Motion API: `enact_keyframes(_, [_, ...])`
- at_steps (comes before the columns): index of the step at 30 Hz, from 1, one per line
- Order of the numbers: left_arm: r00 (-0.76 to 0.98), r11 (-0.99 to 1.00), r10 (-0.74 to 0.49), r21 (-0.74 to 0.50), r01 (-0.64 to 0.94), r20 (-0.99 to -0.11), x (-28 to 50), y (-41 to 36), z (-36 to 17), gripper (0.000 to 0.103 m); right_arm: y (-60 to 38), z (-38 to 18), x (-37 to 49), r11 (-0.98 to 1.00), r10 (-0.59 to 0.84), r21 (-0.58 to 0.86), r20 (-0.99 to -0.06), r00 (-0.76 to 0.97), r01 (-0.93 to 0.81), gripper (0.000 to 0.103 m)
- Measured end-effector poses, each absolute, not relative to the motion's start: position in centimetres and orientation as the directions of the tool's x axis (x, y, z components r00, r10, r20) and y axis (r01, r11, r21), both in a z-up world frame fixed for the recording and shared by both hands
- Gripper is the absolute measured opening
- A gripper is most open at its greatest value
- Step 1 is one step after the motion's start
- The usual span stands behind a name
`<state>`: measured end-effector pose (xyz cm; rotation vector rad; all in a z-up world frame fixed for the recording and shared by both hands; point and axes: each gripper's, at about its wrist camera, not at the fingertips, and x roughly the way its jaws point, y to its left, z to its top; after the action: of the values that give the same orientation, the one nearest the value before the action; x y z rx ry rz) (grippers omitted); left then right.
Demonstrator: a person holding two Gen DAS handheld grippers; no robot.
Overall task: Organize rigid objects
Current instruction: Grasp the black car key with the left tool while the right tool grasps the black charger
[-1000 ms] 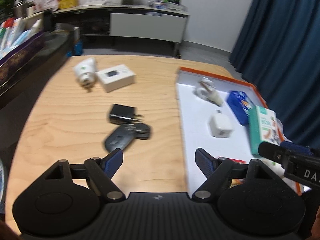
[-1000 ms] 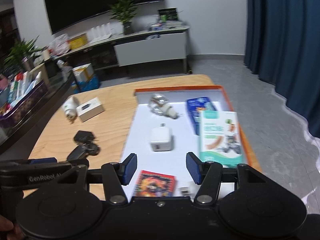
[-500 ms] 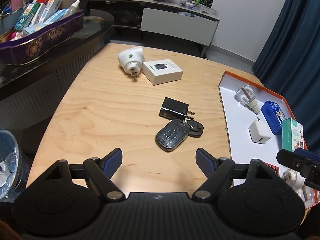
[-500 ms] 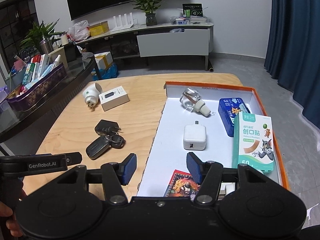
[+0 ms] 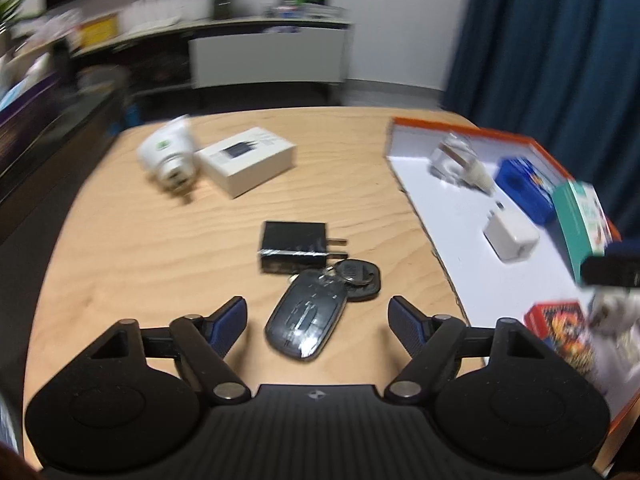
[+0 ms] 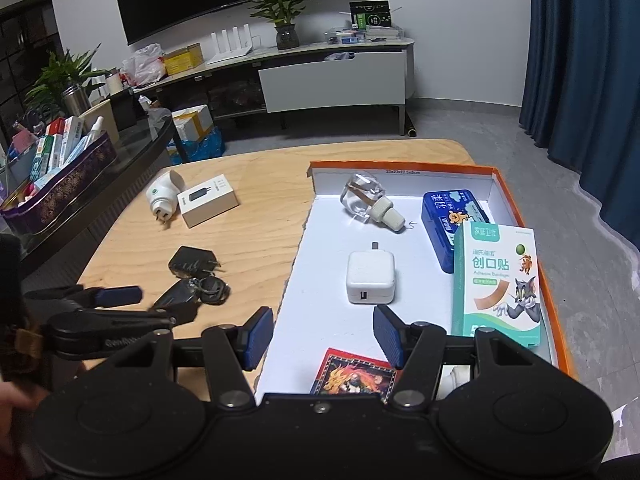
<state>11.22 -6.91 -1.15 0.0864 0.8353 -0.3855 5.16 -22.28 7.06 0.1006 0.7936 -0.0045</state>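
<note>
A dark car key fob point(image 5: 306, 322) with a key ring lies on the wooden table point(image 5: 160, 248), just ahead of my open left gripper point(image 5: 318, 318), between its fingers. It also shows in the right wrist view point(image 6: 180, 300). A black charger point(image 5: 294, 246) lies behind it. A white plug point(image 5: 168, 152) and a white box point(image 5: 248, 160) lie farther back. My right gripper point(image 6: 323, 336) is open and empty above the front of the orange-rimmed box point(image 6: 516, 208), which holds a white charger point(image 6: 370, 278), a bandage box point(image 6: 498, 284) and a blue tin point(image 6: 452, 220).
A clear bottle point(image 6: 370, 200) lies at the back of the box and a red card pack point(image 6: 354, 372) at its front. A purple basket point(image 6: 60, 192) of packets stands on a glass table to the left. Blue curtains hang to the right.
My left gripper has dropped and moved forward so the key fob now lies between its open fingers. The right gripper has barely moved over the box.
</note>
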Motion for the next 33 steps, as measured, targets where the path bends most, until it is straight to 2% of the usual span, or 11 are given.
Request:
enact_keyframes(3, [0.577,0.892,-0.327,-0.043,0.450,-0.748,12.0,-7.2,-2.1,0.055,-22.5,6.9,5.7,0.995,0.031,0.090,-0.715,0.699,0.048,0.068])
enact_keyframes(6, [0.579,0.875,-0.334,-0.016,0.484,-0.744,11.9,-7.3,-2.4,0.051,-22.5,6.7,6.4,0.995,0.031,0.091,-0.716,0.697,0.050,0.068])
enact_keyframes(9, [0.588,0.885,-0.331,-0.025,0.466,-0.738,11.6,-6.9,-2.2,0.038,-22.3,6.5,7.4,0.994,0.041,0.098,-0.720,0.693,0.043,0.068])
enact_keyframes(13, [0.602,0.903,-0.345,-0.081,0.421,-0.720,10.7,-5.9,-1.6,0.037,-21.1,6.5,8.9,0.993,0.103,0.110,-0.717,0.690,-0.035,0.068])
enact_keyframes(17, [0.644,0.922,-0.337,-0.102,0.374,-0.686,9.4,-4.5,0.2,0.036,-19.1,6.2,11.3,0.971,0.226,0.115,-0.719,0.657,-0.209,0.070])
enact_keyframes(22, [0.698,0.956,-0.278,-0.123,0.265,-0.660,8.5,-1.8,2.0,0.036,-15.8,5.3,15.0,0.921,0.314,0.089,-0.746,0.587,-0.380,0.070])
enact_keyframes(26, [0.699,0.967,-0.255,-0.178,0.183,-0.668,8.6,0.1,2.5,0.036,-12.9,3.5,17.6,0.877,0.333,0.052,-0.783,0.526,-0.478,0.070])
enact_keyframes(33, [0.713,0.967,-0.252,-0.196,0.162,-0.654,8.7,0.8,3.0,0.036,-10.0,1.0,20.5,0.850,0.317,0.007,-0.804,0.503,-0.526,0.068])
